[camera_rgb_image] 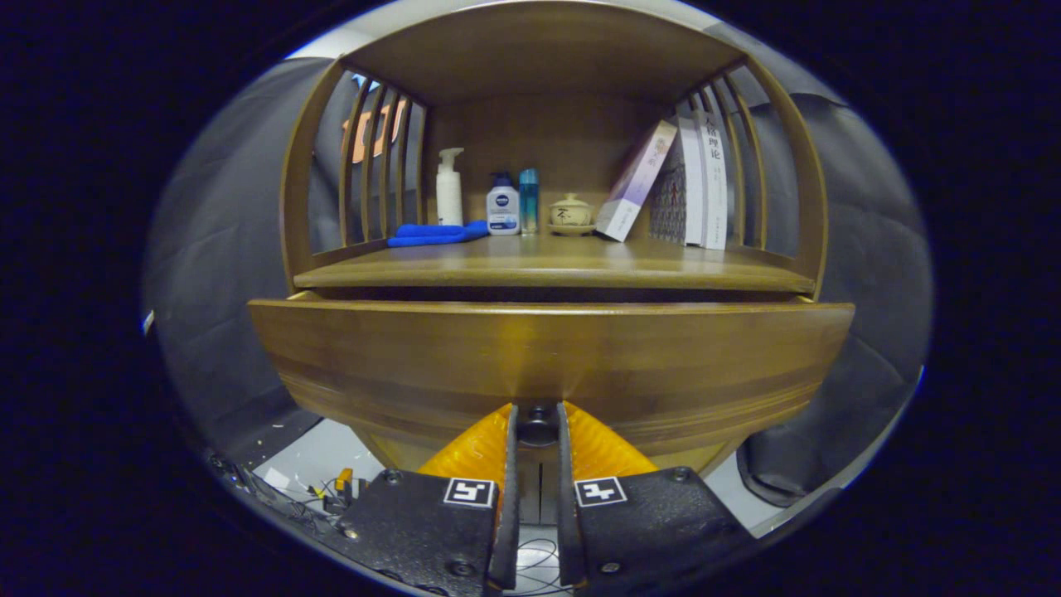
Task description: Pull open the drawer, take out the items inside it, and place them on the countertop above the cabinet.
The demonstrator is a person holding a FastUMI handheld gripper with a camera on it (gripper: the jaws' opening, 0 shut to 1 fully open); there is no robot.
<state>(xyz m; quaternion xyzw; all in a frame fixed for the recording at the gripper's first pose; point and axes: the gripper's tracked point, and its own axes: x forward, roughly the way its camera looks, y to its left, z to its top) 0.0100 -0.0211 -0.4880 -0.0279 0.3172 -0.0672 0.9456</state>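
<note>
a brown wooden cabinet with slatted sides [547, 99] stands in a booth walled with black cloth. its table [547, 264] carries bottles, a blue cloth and books. the curved brown wooden drawer [547, 356] stands slightly pulled out; the claw [537, 424] pinches its small dark knob [537, 431].

Hand-held gripper [537, 424] level, fingers nearly closed, parallel

brown wooden drawer [547, 356], blue cloth [435, 235]

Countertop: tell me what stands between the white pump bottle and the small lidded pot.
In the gripper view, a white-and-blue bottle and a slim teal bottle stand between the white pump bottle and the lidded pot.
</note>
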